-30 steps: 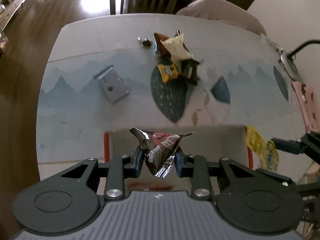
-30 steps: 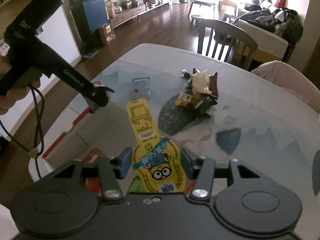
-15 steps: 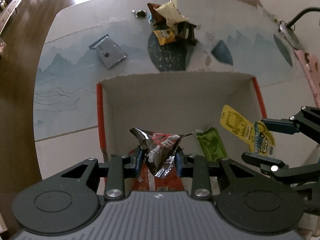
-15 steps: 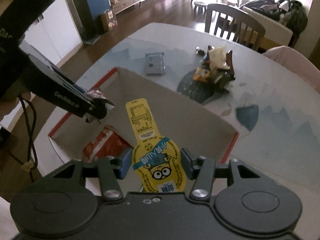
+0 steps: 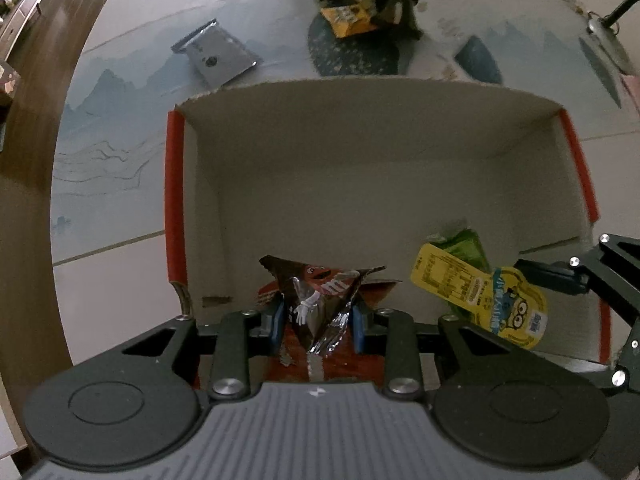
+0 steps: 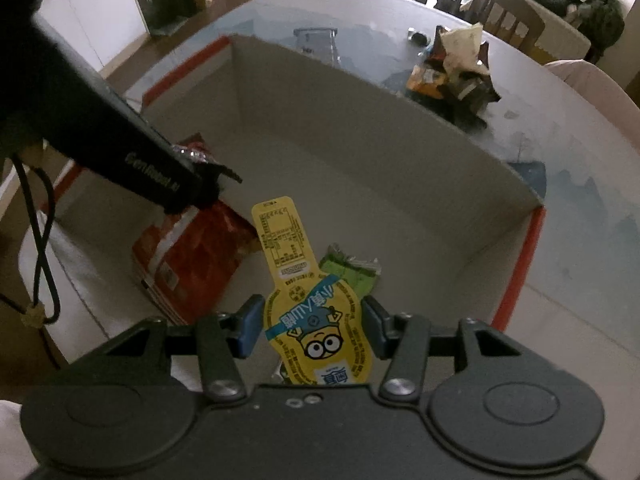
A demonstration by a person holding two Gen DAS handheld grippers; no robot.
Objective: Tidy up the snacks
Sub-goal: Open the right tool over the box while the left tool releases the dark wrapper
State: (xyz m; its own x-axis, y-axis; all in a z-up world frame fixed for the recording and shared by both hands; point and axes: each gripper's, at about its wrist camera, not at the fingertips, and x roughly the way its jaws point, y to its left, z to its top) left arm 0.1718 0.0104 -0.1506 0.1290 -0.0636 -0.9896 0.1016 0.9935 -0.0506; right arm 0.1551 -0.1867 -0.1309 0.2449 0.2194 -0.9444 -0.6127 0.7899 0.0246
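Observation:
My left gripper [image 5: 318,320] is shut on a brown M&M's packet [image 5: 320,300] and hangs inside the open cardboard box [image 5: 360,160], just above a red snack bag [image 6: 192,252] on the box floor. My right gripper [image 6: 312,328] is shut on a yellow cartoon-print snack pouch [image 6: 308,304], also low inside the box, over a green packet [image 6: 352,274]. The same yellow pouch [image 5: 484,292] shows at the right of the left wrist view. A pile of loose snacks [image 5: 360,4] lies on the table beyond the box.
The box has red-edged side walls [image 5: 175,196] and a tall far wall. A grey flat pouch [image 5: 216,56] lies on the printed tablecloth left of the snack pile. A chair [image 6: 480,4] stands past the far table edge; a black cable [image 6: 36,240] hangs at left.
Both grippers have sunk from above the box rim down into the box, each still holding its packet. The red bag and green packet on the box floor came into view.

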